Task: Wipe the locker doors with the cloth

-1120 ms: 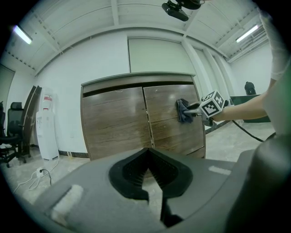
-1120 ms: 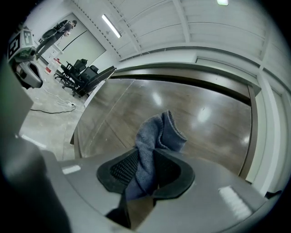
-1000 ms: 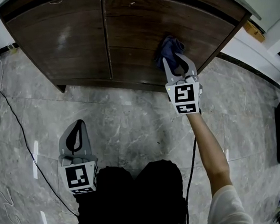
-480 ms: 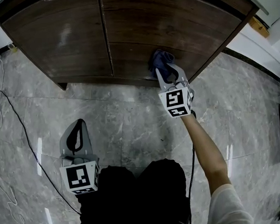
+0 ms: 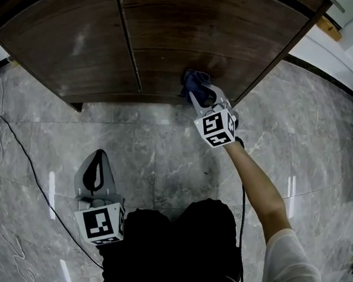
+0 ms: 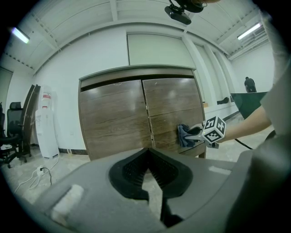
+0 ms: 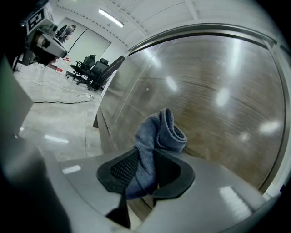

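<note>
Right tool [image 5: 200, 97]: the jaws stand partly closed and clamp on the cloth [image 5: 195, 81]; in the right gripper view the blue-grey cloth [image 7: 157, 132] runs down between the two black pads of the right tool [image 7: 144, 164] and bunches into a fold above the tips; both pads press on the fabric.

Cloth position: it lies against the lower part of the right-hand locker door [image 5: 216, 25], just right of the seam between the two doors and near the door's bottom edge; the left gripper view shows the same placement, with the cloth [image 6: 183, 135] on the dark wood.

Right arm [image 5: 259, 185]: it is extended forward and nearly straight; the forearm is bare and a white sleeve [image 5: 289, 256] shows at the shoulder; the marker cube [image 5: 215, 130] sits at the rear of the tool, facing up.

Left tool [image 5: 97, 165]: the jaws meet at the tips with nothing between them, as the left gripper view confirms for the left tool [image 6: 148, 157]; it is held low beside the person's legs above the grey marble floor [image 5: 153, 151], pointing toward the locker and well apart from the left-hand locker door [image 5: 65, 42].

A black cable [image 5: 26, 161] trails across the floor at the left.
</note>
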Tool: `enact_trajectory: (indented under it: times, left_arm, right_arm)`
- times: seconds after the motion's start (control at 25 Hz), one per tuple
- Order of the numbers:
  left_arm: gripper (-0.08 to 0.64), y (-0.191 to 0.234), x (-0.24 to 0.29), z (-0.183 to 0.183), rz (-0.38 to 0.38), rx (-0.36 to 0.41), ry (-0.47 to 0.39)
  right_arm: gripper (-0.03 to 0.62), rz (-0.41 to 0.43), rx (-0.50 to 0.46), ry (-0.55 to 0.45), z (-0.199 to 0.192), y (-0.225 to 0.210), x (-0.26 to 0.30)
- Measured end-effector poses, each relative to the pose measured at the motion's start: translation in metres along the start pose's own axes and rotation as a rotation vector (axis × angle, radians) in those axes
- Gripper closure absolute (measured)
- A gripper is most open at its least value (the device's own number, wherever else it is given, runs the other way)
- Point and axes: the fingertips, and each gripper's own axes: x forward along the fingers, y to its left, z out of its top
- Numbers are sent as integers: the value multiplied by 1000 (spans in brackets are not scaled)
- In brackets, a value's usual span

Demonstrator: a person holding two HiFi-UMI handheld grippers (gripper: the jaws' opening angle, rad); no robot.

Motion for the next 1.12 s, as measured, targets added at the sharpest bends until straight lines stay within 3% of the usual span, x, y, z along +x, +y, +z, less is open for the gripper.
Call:
enact_trajectory:
  times: [0.28,0.56,0.8,1.12]
  left_arm:
    - [558,5,0,-2,10,0,9]
    - [558,6,-1,-2,13,-2,5]
    - [558,8,-5,-2,14,-5,0]
    - [558,11,-12,3,14,-16,-12]
  right_arm:
    - [486,43,11,43,-20,20,14]
    - [486,46,-4,47,-12,16,11]
    - [486,18,-5,9,19,2,3]
    - [486,-13,-75,-62,88,-28,-16]
